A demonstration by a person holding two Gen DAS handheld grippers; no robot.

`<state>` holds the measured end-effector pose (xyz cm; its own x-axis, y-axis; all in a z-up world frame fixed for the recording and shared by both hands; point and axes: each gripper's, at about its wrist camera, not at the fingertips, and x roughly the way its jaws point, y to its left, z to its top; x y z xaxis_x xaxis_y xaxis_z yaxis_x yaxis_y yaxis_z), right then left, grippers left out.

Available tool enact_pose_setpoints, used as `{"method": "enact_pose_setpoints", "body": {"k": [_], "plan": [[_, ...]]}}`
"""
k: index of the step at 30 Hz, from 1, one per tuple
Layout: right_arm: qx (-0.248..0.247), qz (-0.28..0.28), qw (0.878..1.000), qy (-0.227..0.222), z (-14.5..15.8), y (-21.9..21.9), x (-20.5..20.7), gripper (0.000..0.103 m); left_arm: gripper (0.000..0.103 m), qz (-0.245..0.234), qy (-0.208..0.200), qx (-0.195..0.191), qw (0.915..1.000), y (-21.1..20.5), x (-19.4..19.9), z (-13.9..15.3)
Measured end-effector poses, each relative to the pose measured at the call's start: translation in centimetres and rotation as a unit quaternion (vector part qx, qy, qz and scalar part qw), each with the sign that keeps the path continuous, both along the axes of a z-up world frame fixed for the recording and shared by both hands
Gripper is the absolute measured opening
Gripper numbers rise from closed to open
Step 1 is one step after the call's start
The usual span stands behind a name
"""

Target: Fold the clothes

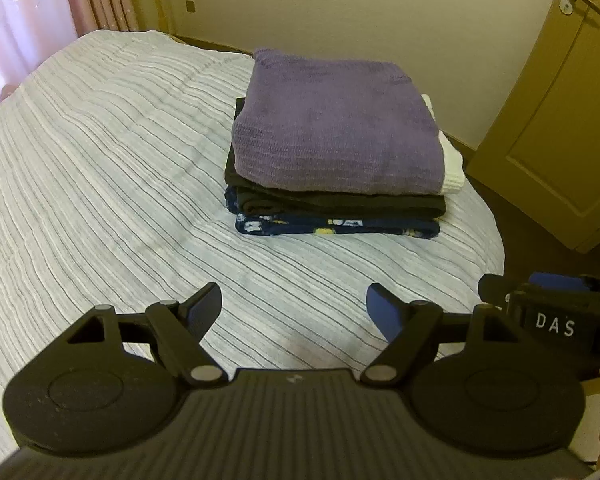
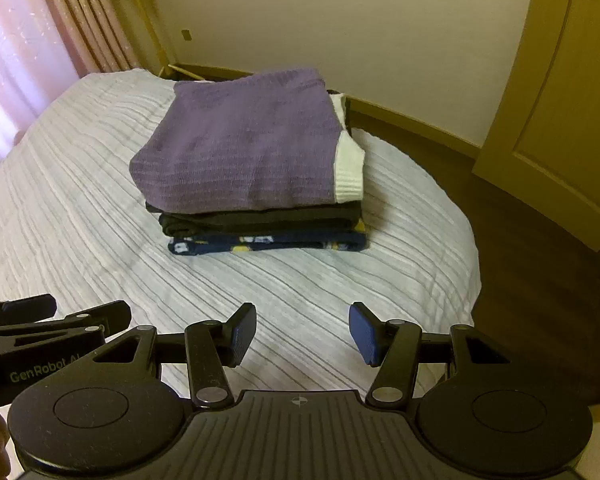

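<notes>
Writing first: white letters "DAS" read on the body of the right gripper (image 1: 556, 312) where it pokes in at the edge of the left wrist view, and "GenRobot A" shows in green on the side of the left gripper (image 2: 40, 320) seen from the right wrist camera, the rest of that word cut off. Now the laundry: a neat stack of folded clothes sits on the striped white bedspread (image 1: 100, 168), and everything here is placed from that stack. On top, the purple knit sweater (image 1: 332, 128) with a white ribbed cuff (image 1: 450, 160) peeking out on its door side. Under it, a black garment (image 1: 340, 200). At the bottom, a navy patterned piece (image 1: 336, 227) with white and yellow marks. Both grippers hover over the bedspread on the near side of the stack, well apart from it, side by side. Left gripper (image 1: 294, 310): jaws spread wide, nothing between them. Right gripper (image 2: 302, 334): jaws apart too, nothing held. Behind the stack, a cream wall; to its right, a wooden door (image 1: 560, 128) with a metal handle; far left, pink curtains (image 1: 40, 8)
</notes>
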<state>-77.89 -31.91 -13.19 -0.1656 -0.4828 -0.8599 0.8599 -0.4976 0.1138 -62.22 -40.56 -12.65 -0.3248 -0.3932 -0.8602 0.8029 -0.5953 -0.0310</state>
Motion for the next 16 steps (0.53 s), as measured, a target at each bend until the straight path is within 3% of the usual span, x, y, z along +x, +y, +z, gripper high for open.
{"method": "enact_pose_setpoints", "body": {"k": [16], "plan": [[-0.023, -0.013, 0.999, 0.024, 1.9, 1.7, 2.4, 0.055, 0.077, -0.018, 0.032, -0.03, 0.9989, 2.4, 2.2, 2.2]]}}
